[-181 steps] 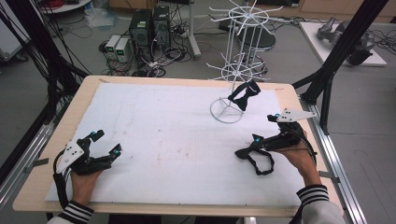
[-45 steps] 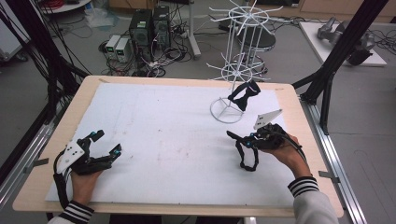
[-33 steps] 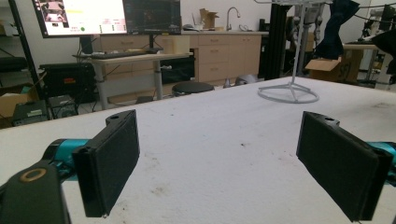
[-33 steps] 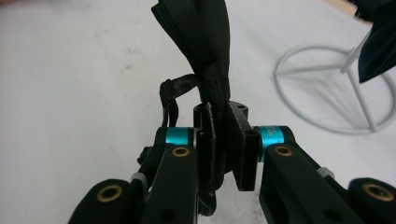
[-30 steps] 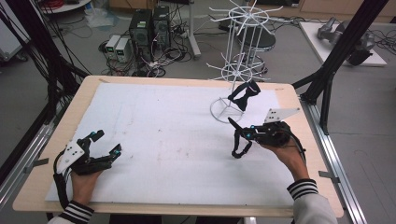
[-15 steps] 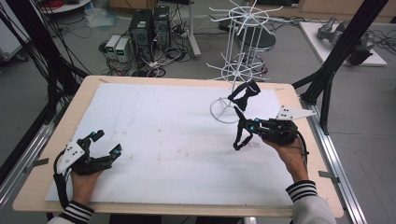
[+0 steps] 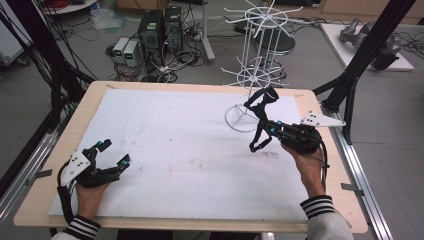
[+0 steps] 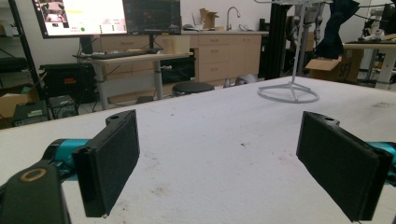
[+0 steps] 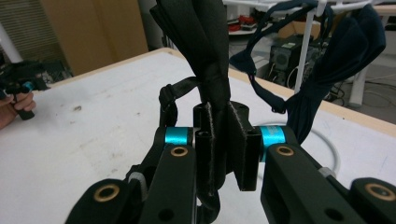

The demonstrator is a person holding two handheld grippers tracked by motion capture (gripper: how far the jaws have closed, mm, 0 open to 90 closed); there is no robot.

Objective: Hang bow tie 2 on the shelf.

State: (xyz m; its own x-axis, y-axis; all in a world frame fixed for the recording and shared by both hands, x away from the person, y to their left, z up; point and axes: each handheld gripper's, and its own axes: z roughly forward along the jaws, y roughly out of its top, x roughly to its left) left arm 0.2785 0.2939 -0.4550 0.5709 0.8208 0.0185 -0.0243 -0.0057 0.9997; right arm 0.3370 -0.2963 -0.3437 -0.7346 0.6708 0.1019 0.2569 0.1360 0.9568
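Right gripper (image 7: 266, 131) near the right edge of the bench (image 7: 60, 135), just in front of the white wire rack (image 7: 248, 75) standing toward the far right corner. Jaws clamped on a black strap (image 7: 260, 137); in the right gripper view, pads pressed together with the strap (image 9: 215, 60) pinched between them, fabric rising above the jaws and a loop hanging below. In the high view, strap dangling from the jaw tips, lower end touching or just above the white sheet (image 7: 175, 150); cannot tell which. Second black strap (image 7: 262, 100) hung on a lower arm of the rack, just beyond the gripper; same piece seen as dark blue-black cloth (image 9: 336, 65) draped from a white arm in the right gripper view. Round base ring of the rack resting on the sheet. Left gripper (image 7: 111, 156) near the front left corner, held low over the sheet, well apart from rack and straps. Jaws wide apart, nothing between the pads (image 8: 112, 158); bare sheet visible in the gap. Right hand (image 7: 307, 162) behind its gripper, striped cuff at the front edge.
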